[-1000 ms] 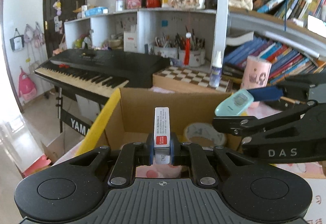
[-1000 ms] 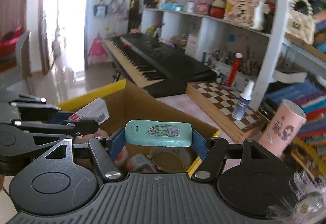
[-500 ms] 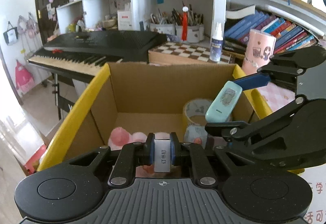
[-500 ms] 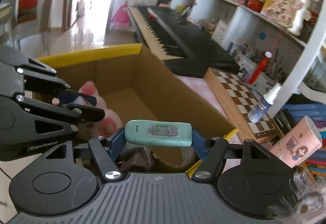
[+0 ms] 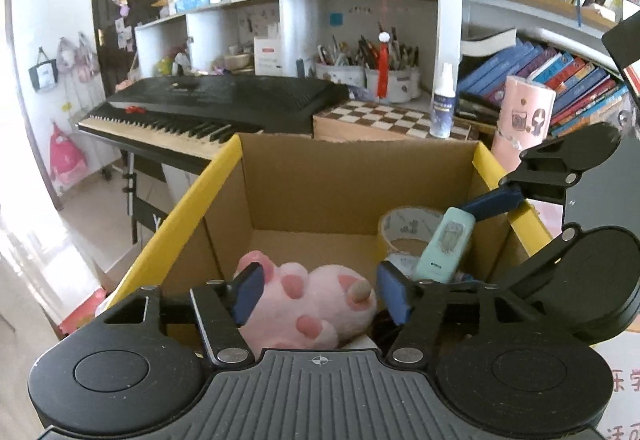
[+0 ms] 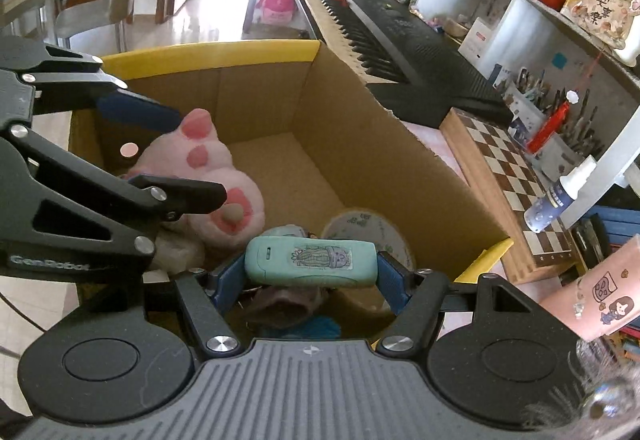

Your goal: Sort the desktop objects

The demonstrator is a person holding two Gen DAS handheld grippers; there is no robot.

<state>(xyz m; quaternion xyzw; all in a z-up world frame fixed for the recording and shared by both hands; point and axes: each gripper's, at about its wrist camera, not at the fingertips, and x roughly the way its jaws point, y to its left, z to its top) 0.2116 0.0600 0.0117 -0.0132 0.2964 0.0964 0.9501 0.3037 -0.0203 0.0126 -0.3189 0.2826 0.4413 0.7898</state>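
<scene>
A cardboard box with yellow flaps point(image 5: 224, 176) point(image 6: 208, 54) holds a pink plush paw point(image 5: 308, 304) point(image 6: 208, 160) and a tape roll point(image 5: 404, 230) point(image 6: 360, 228). My left gripper point(image 5: 320, 294) point(image 6: 168, 156) hangs over the plush paw; its jaws are opening and nothing is pinched between them. My right gripper point(image 6: 311, 268) is shut on a teal oblong case with a sticker point(image 6: 312, 264) point(image 5: 444, 244), held crosswise just above the tape roll at the box's right side. The small white-and-red box is not visible.
Behind the box are a black piano keyboard point(image 5: 224, 100), a chessboard point(image 5: 384, 118) with a spray bottle point(image 5: 443, 104), and a pink cylinder point(image 5: 524, 120). Shelves of books and pen cups fill the back. Floor and chairs point(image 6: 100, 0) lie to the left.
My left gripper's jaws have spread and the small white-and-red box they held is gone from view. Both grippers have sunk toward the box, the right one still holding the teal case.
</scene>
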